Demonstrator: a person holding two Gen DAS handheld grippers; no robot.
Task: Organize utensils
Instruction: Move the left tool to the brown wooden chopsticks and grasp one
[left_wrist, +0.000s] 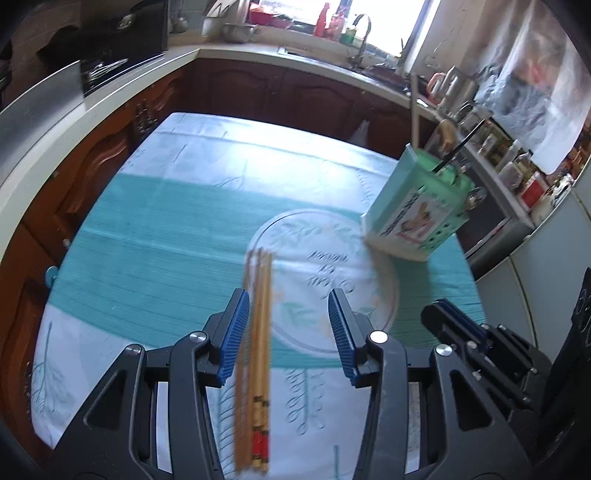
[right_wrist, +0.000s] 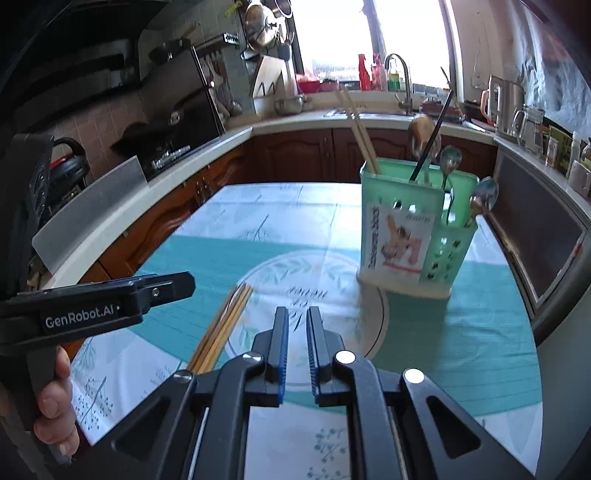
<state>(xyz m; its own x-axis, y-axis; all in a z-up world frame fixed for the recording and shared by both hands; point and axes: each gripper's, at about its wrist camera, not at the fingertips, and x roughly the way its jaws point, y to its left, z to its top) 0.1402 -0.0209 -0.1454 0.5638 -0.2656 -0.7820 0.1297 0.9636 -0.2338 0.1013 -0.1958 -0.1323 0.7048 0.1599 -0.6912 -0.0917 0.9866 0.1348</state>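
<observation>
A bundle of wooden chopsticks (left_wrist: 256, 354) lies on the tablecloth; it also shows in the right wrist view (right_wrist: 221, 330). My left gripper (left_wrist: 286, 325) is open above them, the chopsticks close to its left finger and not gripped. My right gripper (right_wrist: 297, 325) is empty, its jaws nearly closed with a narrow gap. A green utensil holder (right_wrist: 410, 236) stands at the far right of the table, holding chopsticks, spoons and a dark-handled utensil; in the left wrist view it (left_wrist: 417, 210) sits beyond the right finger.
The table carries a teal and white cloth (left_wrist: 166, 236). Wooden cabinets and a pale counter (left_wrist: 66, 122) wrap the left and far sides. A sink with a tap (right_wrist: 402, 88) is at the back. Jars line a shelf (left_wrist: 506, 162) at right.
</observation>
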